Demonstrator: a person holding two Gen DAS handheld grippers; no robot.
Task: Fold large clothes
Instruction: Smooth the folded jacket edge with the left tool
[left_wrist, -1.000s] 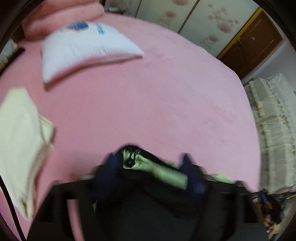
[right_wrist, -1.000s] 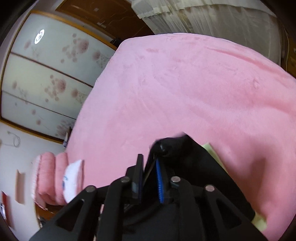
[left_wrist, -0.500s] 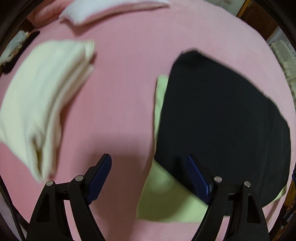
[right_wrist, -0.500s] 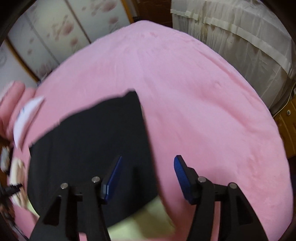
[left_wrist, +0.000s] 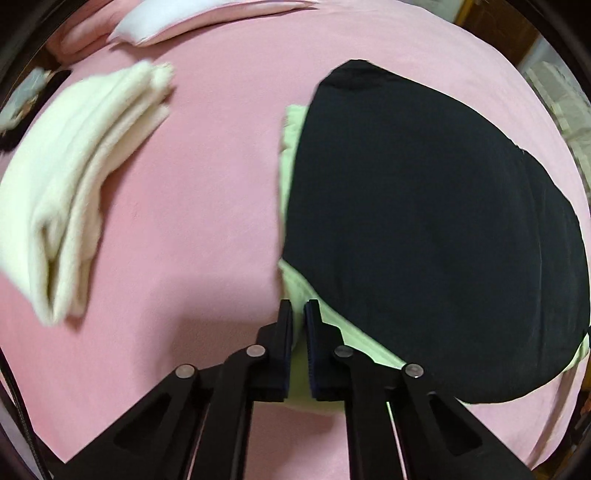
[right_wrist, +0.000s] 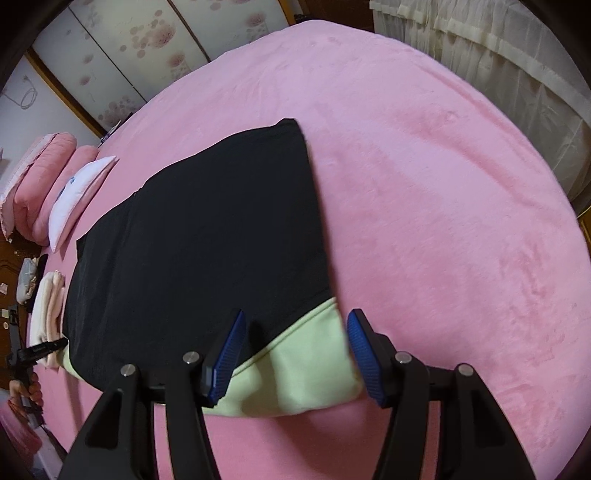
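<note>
- Here, on the pink bed (right_wrist: 424, 177), the task's large garment lies spread flat — a black garment (left_wrist: 424, 221) with a pale green lining (left_wrist: 306, 288) peeking out along its edges.
- In the left wrist view the left claw (left_wrist: 298, 308) points steeply down at the near left corner of the garment. Its two jaws are clenched, with only a sliver between the pads. The tips sit right at the pale green edge; whether a fold of that fabric is pinched between them I cannot tell.
- In the right wrist view the right claw (right_wrist: 295, 332) hangs over the other near corner, jaws released and standing well apart. The green corner (right_wrist: 303, 369) lies between and below the blue pads (right_wrist: 364, 354), but neither pad presses on it.
- A stack of folded cream towels (left_wrist: 74, 173) sits on the bed to the left of the black garment, apart from it, a strip of bare pink between the two.
- A white pillow (right_wrist: 79, 195) and rolled pink bedding (right_wrist: 37, 177) rest at the head of the bed.
- Beyond the bed — sliding doors (right_wrist: 122, 48) printed with pink blossoms, and a cream curtain (right_wrist: 509, 62).
- At the far left edge of the right wrist view, a hand (right_wrist: 26, 389) grips the handle of the other tool.
</note>
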